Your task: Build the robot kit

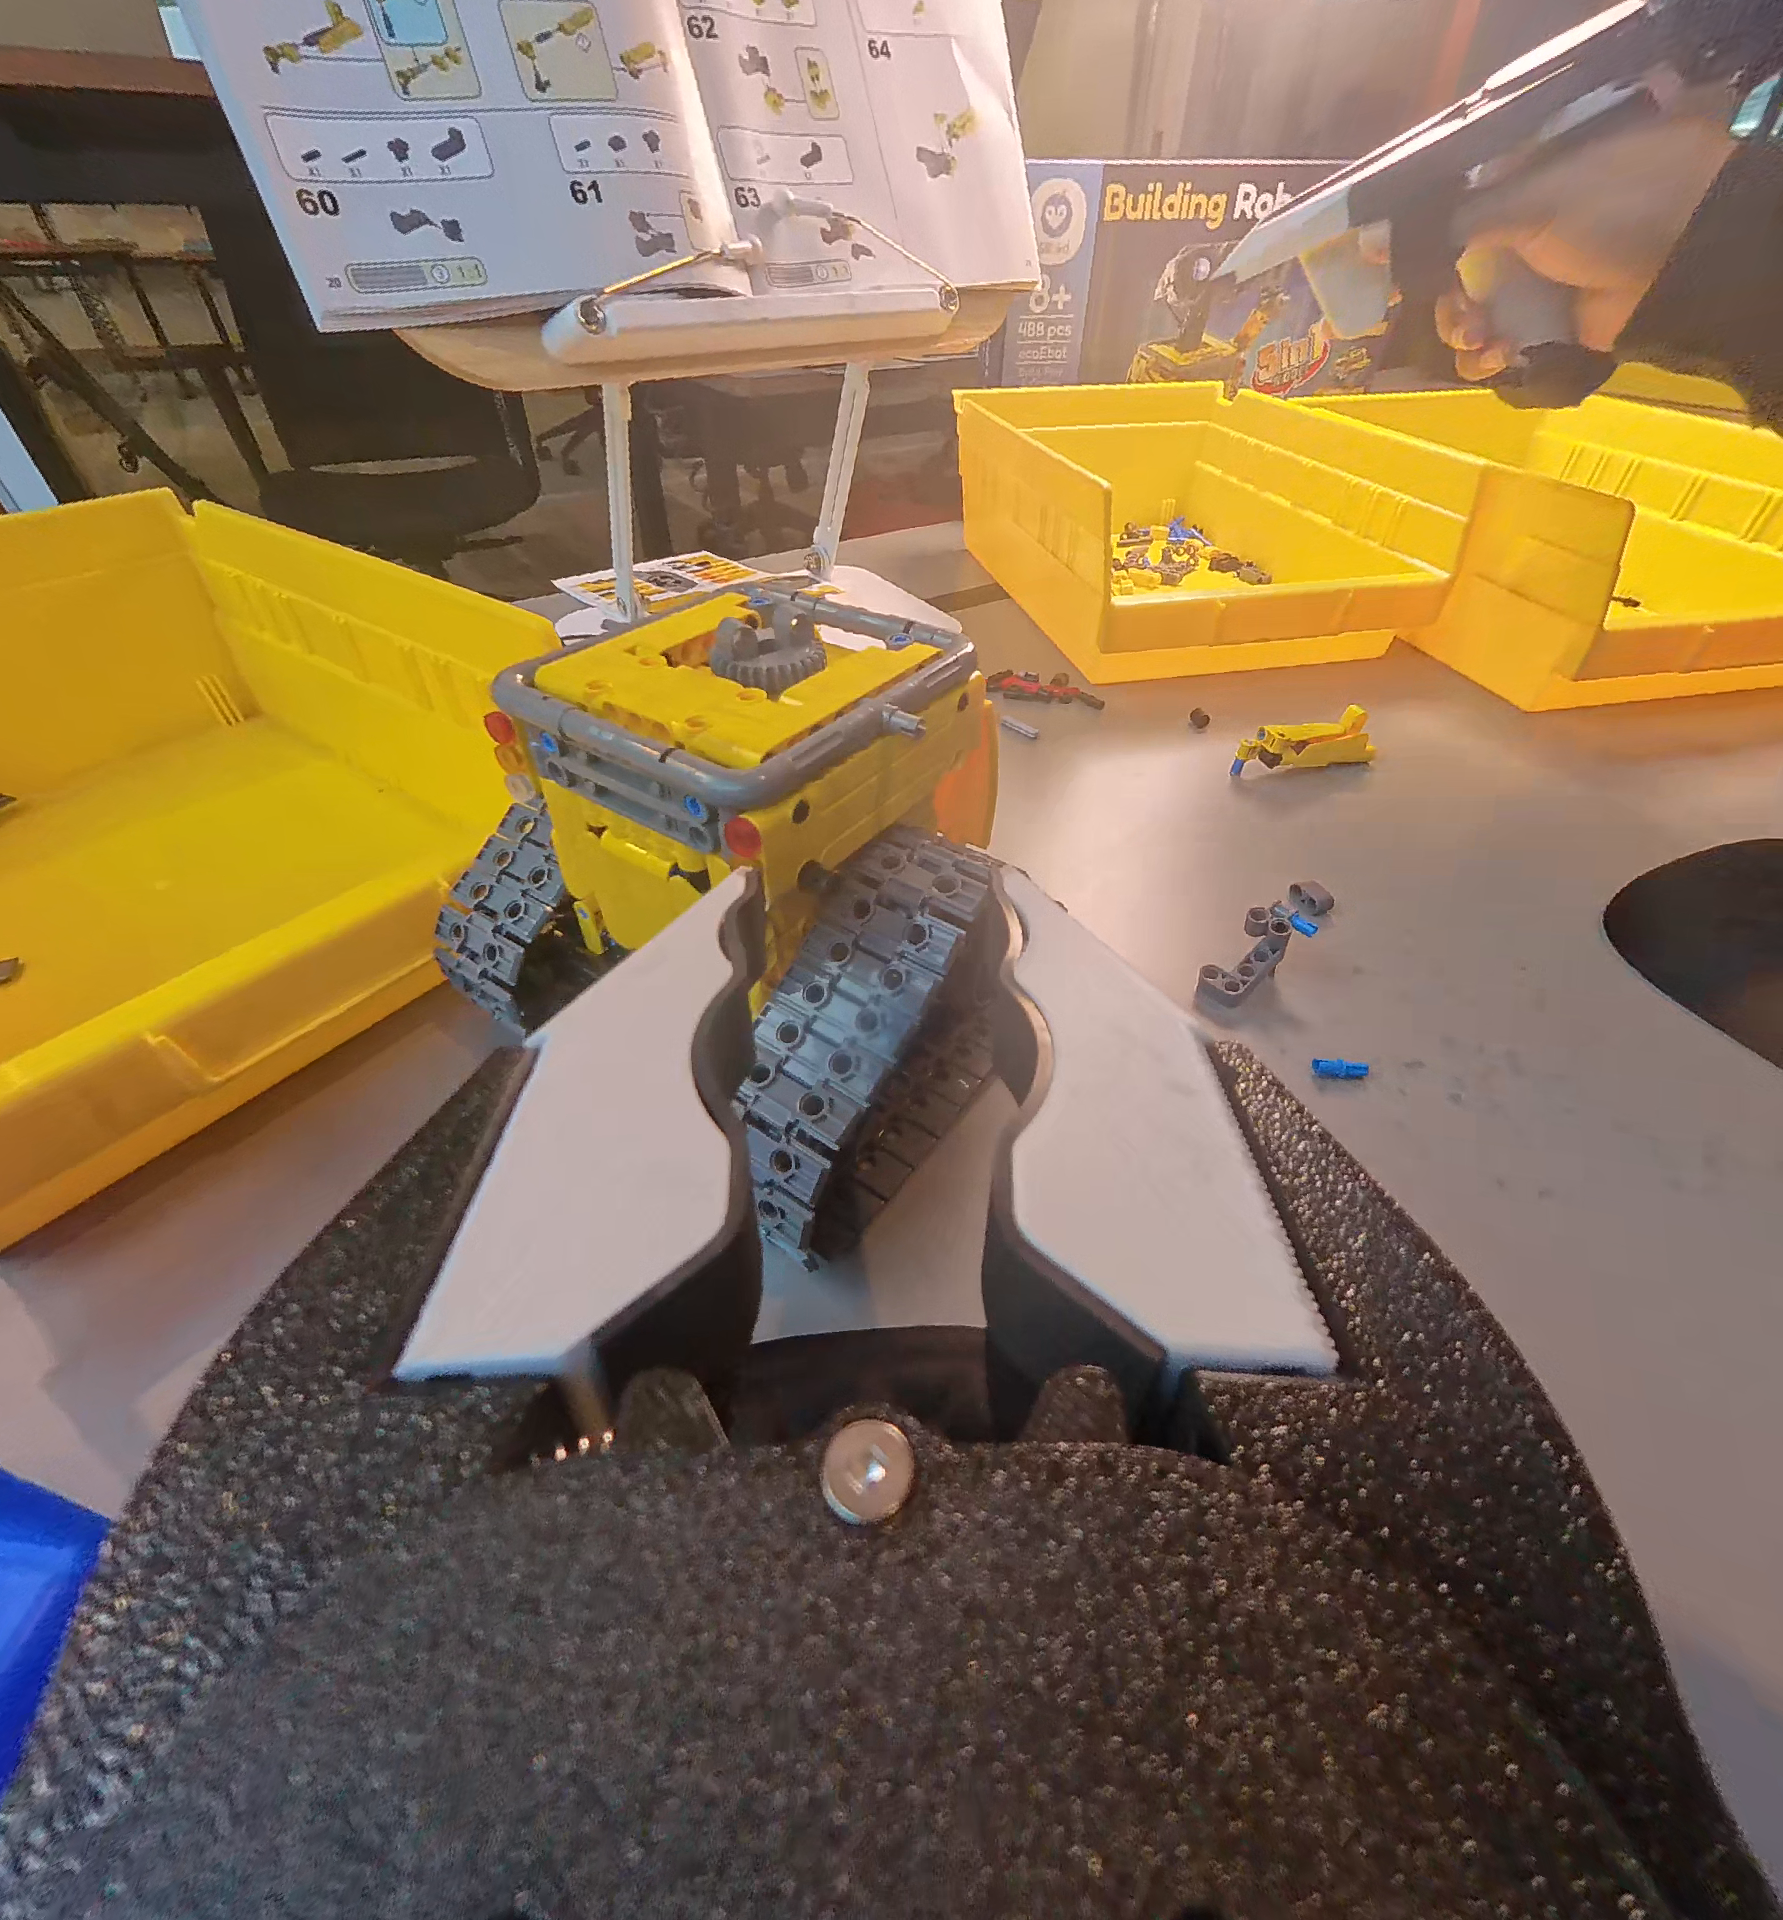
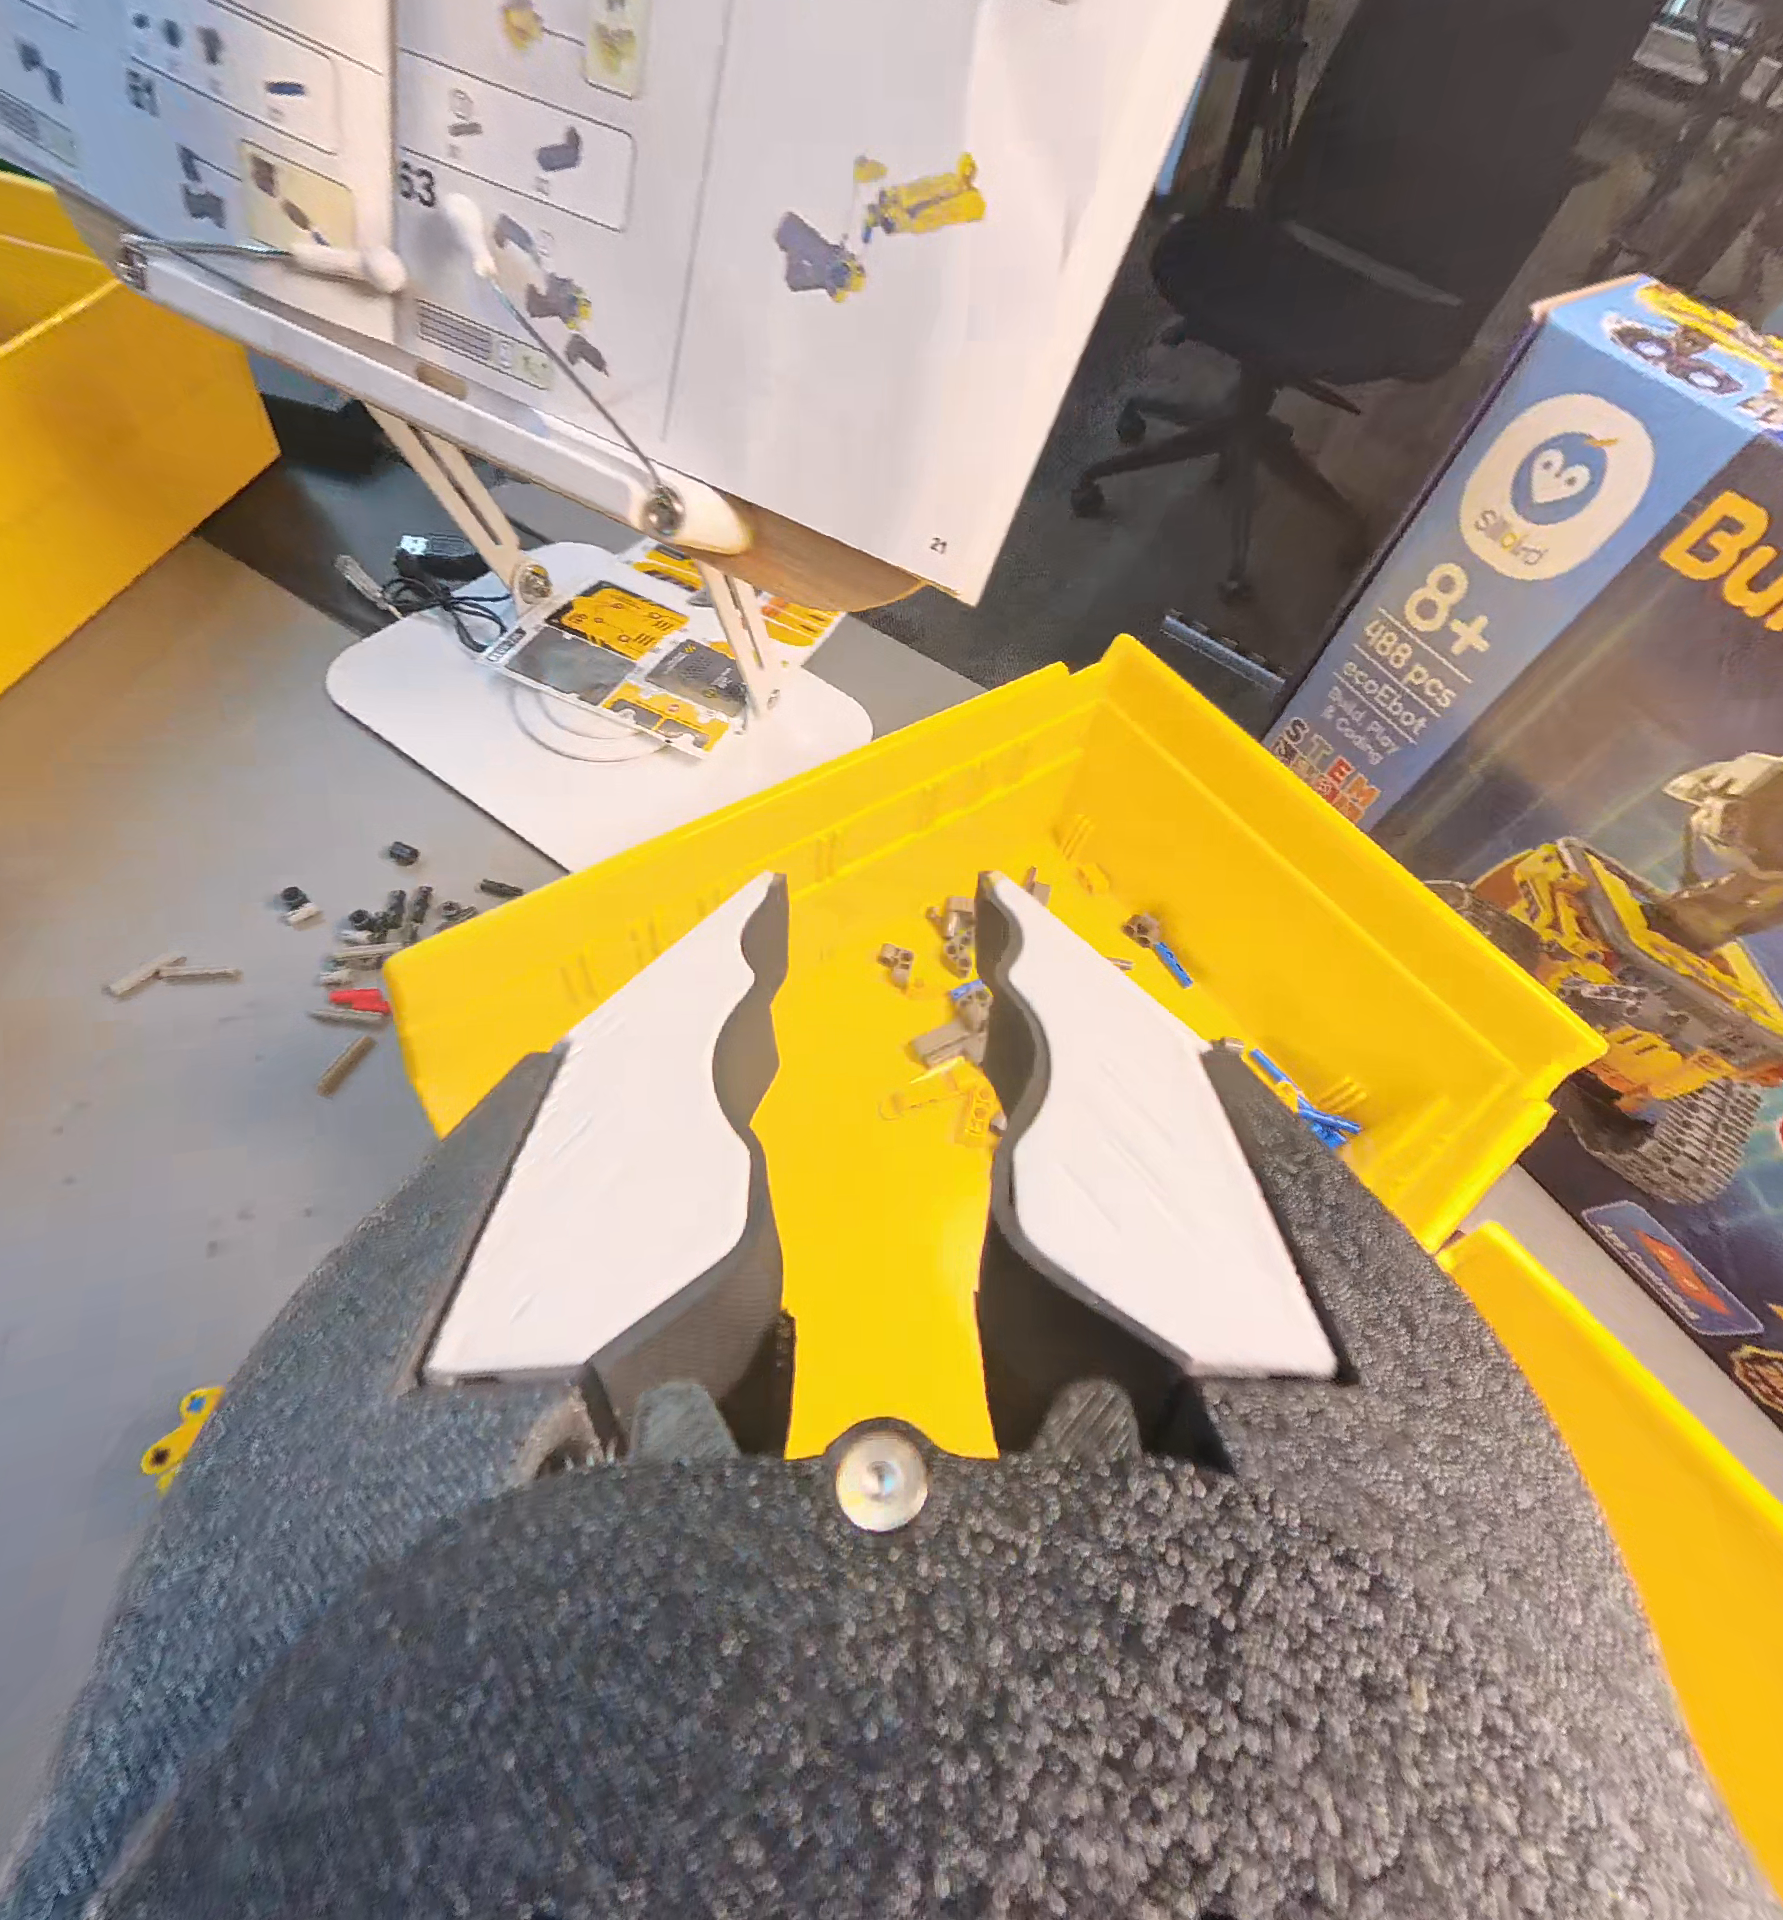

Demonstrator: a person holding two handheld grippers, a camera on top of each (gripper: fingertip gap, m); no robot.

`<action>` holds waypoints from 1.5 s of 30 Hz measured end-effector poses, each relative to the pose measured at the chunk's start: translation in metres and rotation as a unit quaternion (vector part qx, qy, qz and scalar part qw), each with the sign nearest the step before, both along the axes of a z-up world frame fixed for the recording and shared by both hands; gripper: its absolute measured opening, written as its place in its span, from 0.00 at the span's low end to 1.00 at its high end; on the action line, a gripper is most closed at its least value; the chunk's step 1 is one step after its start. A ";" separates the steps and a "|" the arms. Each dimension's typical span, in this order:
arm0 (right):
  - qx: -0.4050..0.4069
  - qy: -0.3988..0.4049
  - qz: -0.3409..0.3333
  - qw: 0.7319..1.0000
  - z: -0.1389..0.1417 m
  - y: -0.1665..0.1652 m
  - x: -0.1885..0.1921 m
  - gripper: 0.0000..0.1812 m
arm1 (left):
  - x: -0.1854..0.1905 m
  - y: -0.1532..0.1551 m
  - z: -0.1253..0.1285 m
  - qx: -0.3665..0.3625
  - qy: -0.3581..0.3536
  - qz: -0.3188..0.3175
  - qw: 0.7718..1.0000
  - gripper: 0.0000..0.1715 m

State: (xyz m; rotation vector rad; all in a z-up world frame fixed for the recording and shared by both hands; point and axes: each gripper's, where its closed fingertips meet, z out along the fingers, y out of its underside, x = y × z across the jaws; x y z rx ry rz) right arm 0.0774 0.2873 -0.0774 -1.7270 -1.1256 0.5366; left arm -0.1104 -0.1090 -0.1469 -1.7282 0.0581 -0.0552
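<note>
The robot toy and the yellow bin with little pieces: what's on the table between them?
In the left wrist view, loose red and black pieces lie between the robot toy and yellow bin.

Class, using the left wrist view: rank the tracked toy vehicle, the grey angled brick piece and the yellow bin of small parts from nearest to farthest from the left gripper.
1. Tracked toy vehicle: its tread sits between the left gripper fingers.
2. Grey angled brick piece: on the table, right of the fingers.
3. Yellow bin of small parts: far back, right.

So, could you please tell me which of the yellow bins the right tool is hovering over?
The right tool hangs open over the yellow bin with loose small parts, beside the blue box; the large yellow bin far left lies apart from it.
</note>
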 end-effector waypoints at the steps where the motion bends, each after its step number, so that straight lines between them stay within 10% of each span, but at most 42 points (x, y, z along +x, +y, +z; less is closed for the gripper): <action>1: -0.002 -0.003 -0.005 1.000 -0.003 0.005 0.000 0.20 | 0.000 0.000 0.000 -0.001 -0.001 0.000 1.000 0.24; 18: -0.131 -0.140 -0.100 0.976 -0.077 0.074 -0.001 0.23 | -0.001 0.002 -0.004 -0.012 -0.009 -0.002 1.000 0.24; 25: -0.141 -0.205 -0.133 0.959 -0.107 0.098 0.009 0.05 | -0.001 0.002 -0.003 -0.010 -0.012 -0.003 1.000 0.24; 45: -0.208 -0.271 -0.024 0.939 -0.154 0.080 -0.015 0.09 | -0.008 0.002 -0.003 -0.008 -0.061 -0.007 0.998 0.24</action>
